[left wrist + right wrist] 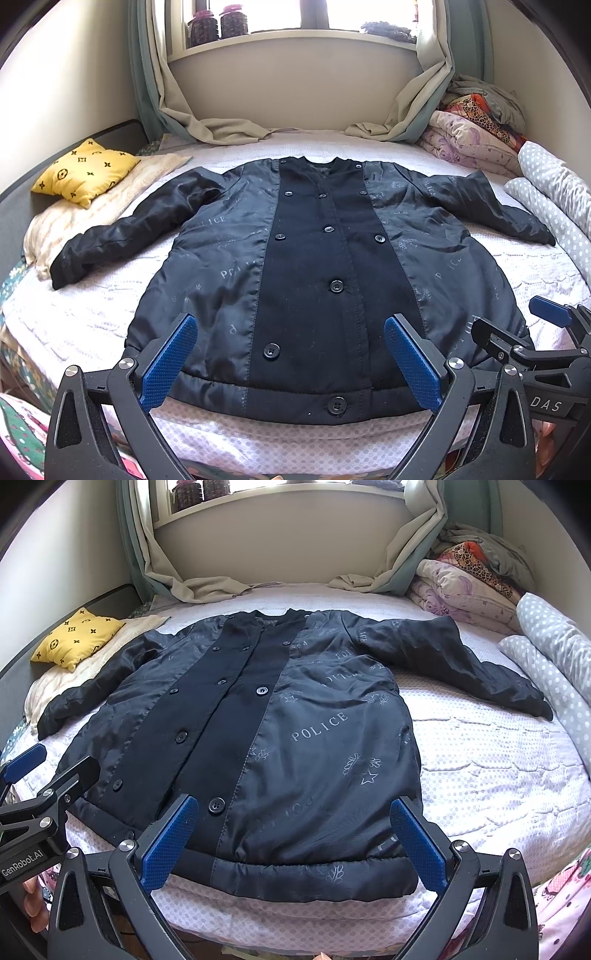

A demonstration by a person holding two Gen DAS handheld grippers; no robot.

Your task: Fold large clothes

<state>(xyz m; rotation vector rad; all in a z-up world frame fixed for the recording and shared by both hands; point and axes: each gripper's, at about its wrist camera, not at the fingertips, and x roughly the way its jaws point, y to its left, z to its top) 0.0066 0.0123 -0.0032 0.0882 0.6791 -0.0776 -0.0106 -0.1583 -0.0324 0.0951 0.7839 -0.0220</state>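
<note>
A large black jacket (314, 266) lies flat and face up on the bed, buttoned down the middle, both sleeves spread out to the sides, its hem nearest me. In the right wrist view the same jacket (288, 738) shows grey "POLICE" print on its shiny panels. My left gripper (291, 354) hovers open above the hem's middle, blue pads wide apart with nothing between them. My right gripper (295, 838) is open too, above the hem's right half, holding nothing. Each gripper shows in the other's view: the right gripper (524, 328) and the left gripper (48, 764).
A white dotted bedspread (92, 317) covers the bed. A yellow pillow (85, 170) lies on a cream cushion at the left. Folded quilts (476, 136) and polka-dot rolls (554, 192) line the right side. Curtains (229, 125) droop onto the bed's far end under a window.
</note>
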